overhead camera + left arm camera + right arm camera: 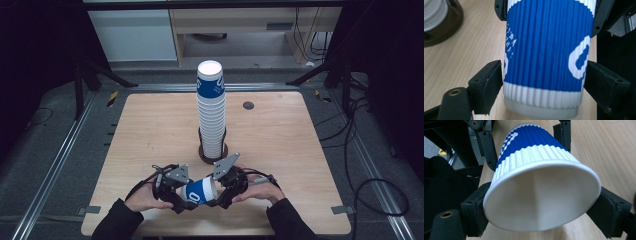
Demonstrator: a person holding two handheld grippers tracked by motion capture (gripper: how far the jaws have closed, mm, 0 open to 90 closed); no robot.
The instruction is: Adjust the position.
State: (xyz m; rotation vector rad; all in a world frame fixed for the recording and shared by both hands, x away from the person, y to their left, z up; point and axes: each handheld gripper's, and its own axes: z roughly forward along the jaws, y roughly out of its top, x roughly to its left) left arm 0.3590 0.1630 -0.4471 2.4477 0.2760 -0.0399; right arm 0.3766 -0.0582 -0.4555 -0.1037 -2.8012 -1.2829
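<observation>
A blue-and-white ribbed paper cup [200, 191] lies on its side just above the table's front edge, held between both grippers. My left gripper [189, 199] is shut on its base end; in the left gripper view both pads [490, 83] press the cup [544, 50] near its white bottom band. My right gripper [216, 192] is shut on the rim end. In the right gripper view the cup's open mouth [541, 200] faces the camera, and the pads [477, 210] press the rim from both sides. A tall stack of the same cups [211, 110] stands mid-table.
The stack sits in a dark round holder [204, 156] just beyond the grippers; its edge shows in the left gripper view [446, 27]. A small dark disc [248, 105] lies at the table's back right. Bare wood [145, 130] spreads left and right of the stack.
</observation>
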